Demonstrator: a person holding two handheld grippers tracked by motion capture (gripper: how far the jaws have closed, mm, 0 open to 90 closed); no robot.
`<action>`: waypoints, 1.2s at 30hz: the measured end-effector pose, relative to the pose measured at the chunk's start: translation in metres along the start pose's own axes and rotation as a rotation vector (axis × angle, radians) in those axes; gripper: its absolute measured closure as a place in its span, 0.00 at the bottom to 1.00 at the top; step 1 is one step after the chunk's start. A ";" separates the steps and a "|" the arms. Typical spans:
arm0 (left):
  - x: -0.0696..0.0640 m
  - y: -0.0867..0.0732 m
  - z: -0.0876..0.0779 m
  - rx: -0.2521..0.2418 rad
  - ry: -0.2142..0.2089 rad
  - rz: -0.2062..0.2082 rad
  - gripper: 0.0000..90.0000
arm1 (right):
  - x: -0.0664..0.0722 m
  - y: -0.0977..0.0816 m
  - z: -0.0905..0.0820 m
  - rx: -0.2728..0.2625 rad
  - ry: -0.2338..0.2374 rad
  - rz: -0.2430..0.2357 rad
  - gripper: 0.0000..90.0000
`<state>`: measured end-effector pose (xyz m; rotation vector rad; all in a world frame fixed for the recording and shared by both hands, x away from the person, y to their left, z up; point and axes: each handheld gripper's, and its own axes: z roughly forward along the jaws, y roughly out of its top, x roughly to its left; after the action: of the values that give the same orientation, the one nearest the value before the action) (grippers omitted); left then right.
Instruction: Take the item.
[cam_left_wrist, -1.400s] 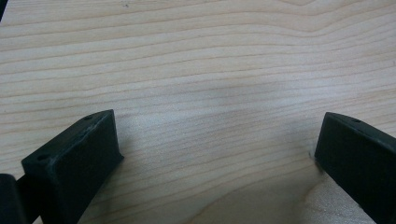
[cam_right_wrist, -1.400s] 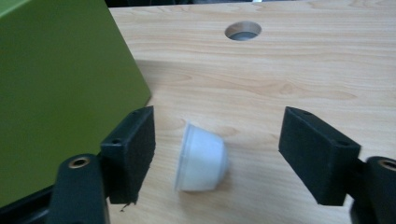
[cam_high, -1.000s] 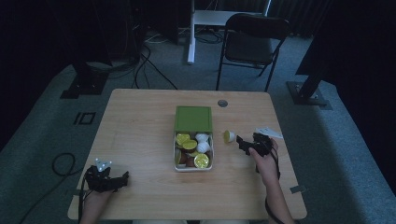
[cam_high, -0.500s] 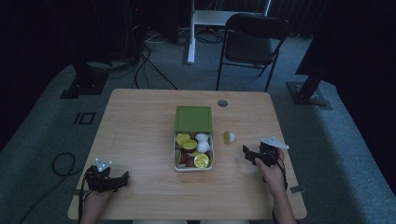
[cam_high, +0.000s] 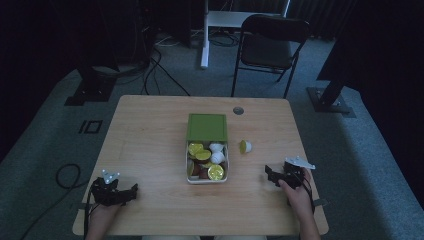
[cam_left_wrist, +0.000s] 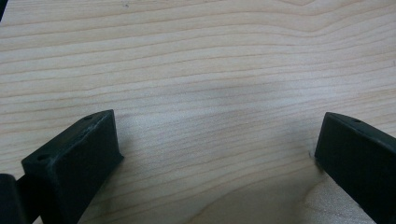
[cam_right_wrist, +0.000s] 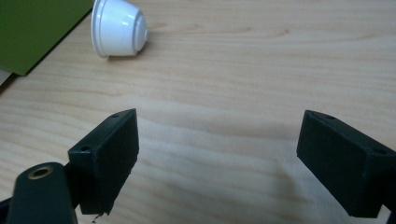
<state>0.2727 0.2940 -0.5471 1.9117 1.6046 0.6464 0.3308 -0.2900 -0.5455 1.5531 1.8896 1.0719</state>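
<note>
A white tray (cam_high: 206, 181) with several coffee capsules stands mid-table, its green lid (cam_high: 207, 127) lying open behind it. One loose capsule (cam_high: 244, 146) lies on its side just right of the box; in the right gripper view this white capsule (cam_right_wrist: 119, 28) is at top left beside the green lid (cam_right_wrist: 37, 28). My right gripper (cam_high: 270, 174) is near the front right, short of the capsule. The right gripper (cam_right_wrist: 217, 140) is open; its jaws have just been opening and nothing is between them. My left gripper (cam_high: 132, 192) rests at the front left; the left gripper (cam_left_wrist: 219, 140) is open over bare wood.
A small round grommet (cam_high: 238, 110) sits in the table near its far edge. A black folding chair (cam_high: 272, 47) stands behind the table. Cables (cam_high: 65, 175) lie on the carpet to the left. Bare wood stretches left of the box.
My right gripper has drawn back from the loose capsule toward the table's near edge and dropped lower. The capsule stays beside the box. The left gripper has kept still.
</note>
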 end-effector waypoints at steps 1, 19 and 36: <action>0.000 0.000 0.000 0.000 0.000 0.000 0.00 | -0.001 -0.001 -0.001 0.004 -0.003 0.000 0.14; 0.000 0.000 0.000 0.000 0.000 0.000 0.00 | -0.009 -0.017 -0.022 0.045 -0.060 -0.006 0.14; 0.000 0.000 0.000 0.000 0.000 0.000 0.00 | -0.002 -0.030 -0.033 0.125 -0.095 -0.057 0.14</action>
<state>0.2727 0.2940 -0.5471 1.9114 1.6045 0.6466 0.2880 -0.3027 -0.5508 1.5782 1.9560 0.8554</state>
